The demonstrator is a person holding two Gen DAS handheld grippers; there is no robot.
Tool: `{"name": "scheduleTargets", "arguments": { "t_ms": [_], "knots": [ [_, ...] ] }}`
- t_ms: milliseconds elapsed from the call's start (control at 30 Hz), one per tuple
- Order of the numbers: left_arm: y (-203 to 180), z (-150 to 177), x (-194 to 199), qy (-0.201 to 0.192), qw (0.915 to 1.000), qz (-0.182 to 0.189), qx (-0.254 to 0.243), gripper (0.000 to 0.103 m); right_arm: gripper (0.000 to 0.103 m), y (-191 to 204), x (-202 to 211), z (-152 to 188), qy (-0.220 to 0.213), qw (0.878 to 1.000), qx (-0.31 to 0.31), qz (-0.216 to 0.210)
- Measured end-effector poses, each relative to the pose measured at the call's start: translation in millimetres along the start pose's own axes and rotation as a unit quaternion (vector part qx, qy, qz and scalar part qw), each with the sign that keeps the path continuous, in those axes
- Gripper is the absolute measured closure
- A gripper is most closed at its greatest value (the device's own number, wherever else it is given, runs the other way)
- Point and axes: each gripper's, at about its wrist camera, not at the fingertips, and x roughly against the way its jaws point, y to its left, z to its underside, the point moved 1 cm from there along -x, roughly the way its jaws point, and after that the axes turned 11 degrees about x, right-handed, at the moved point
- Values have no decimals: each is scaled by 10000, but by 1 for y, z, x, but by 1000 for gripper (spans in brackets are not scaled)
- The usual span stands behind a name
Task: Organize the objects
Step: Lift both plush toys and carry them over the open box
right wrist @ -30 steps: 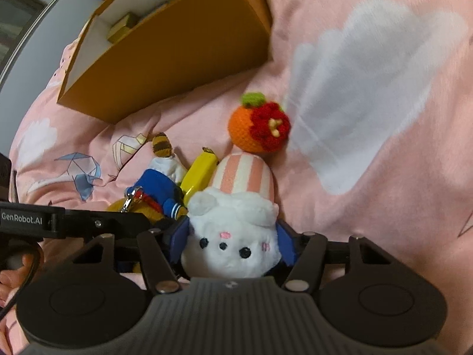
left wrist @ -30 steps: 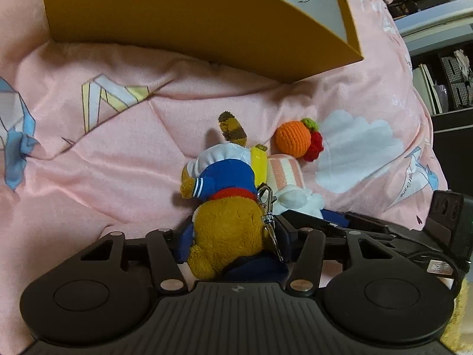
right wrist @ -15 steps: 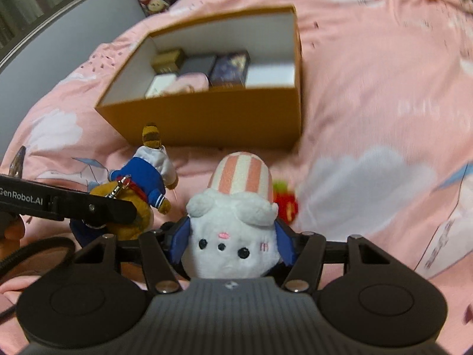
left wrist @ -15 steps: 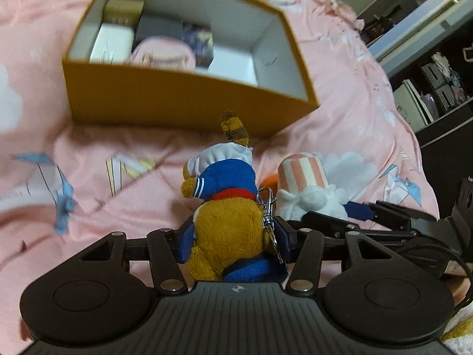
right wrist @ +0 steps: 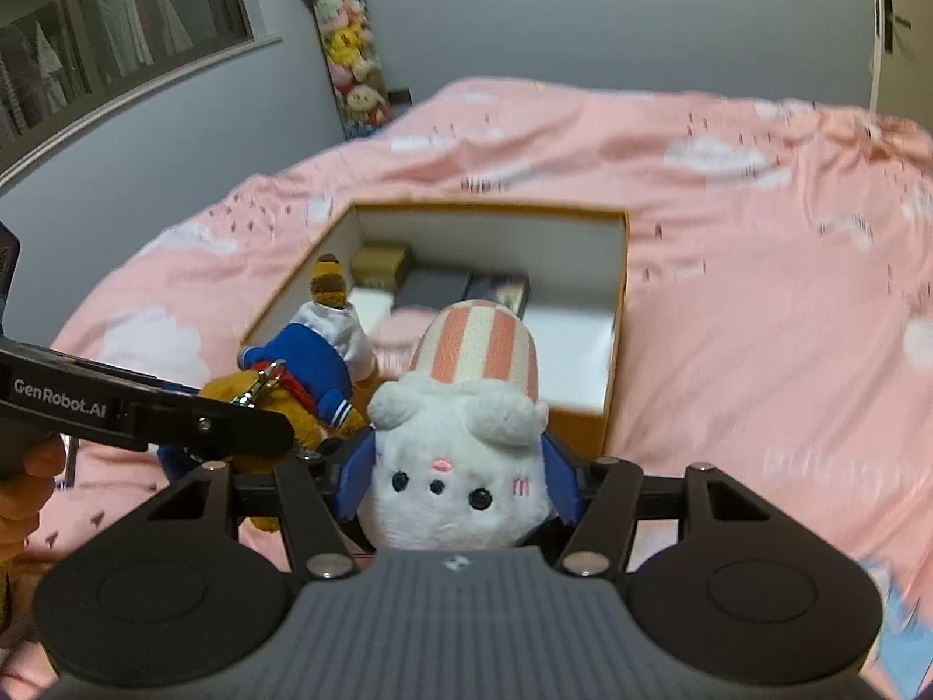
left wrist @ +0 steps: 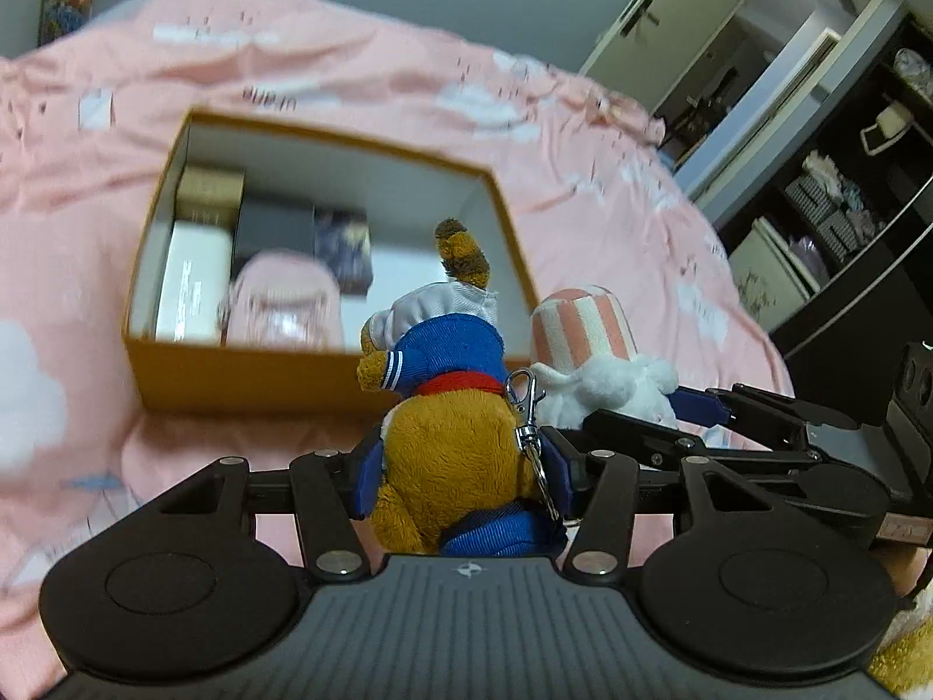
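Note:
My left gripper (left wrist: 460, 478) is shut on a brown plush bear (left wrist: 449, 408) in a blue sailor top with a metal clasp, held above the bed. My right gripper (right wrist: 458, 478) is shut on a white plush animal (right wrist: 460, 455) with a pink striped hat. The two toys are side by side; the bear also shows in the right wrist view (right wrist: 303, 373), the white plush in the left wrist view (left wrist: 589, 361). Ahead and below lies an open orange box (left wrist: 233, 373) (right wrist: 618, 315) holding several small boxes and a pink item (left wrist: 280, 309).
The box rests on a pink quilt (right wrist: 758, 245) printed with white clouds. Dark shelves (left wrist: 845, 216) and a door stand to the right of the bed. A column of plush toys (right wrist: 350, 58) hangs on the far wall by a window.
Both grippers have risen with their toys well above the quilt. The box now appears lower and its inside is in view. The orange crochet fruit has dropped out of view.

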Motion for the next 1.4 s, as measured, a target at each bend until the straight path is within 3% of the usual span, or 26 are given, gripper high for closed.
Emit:
{"name": "scheduleTargets", "arguments": {
  "t_ms": [300,767,1400],
  "knots": [
    [-22,-46,-12,-578,9981,-88,-177,42,41,-9,0,-40,-537,9969,382,439],
    [11,-68,-89,66,9986,-517,89,42,41,-31,-78,-55,235,9944,900,495],
    [31,-85,-136,873,9952,-411,184,43,41,-34,-131,-53,1156,9834,1320,459]
  ]
}}
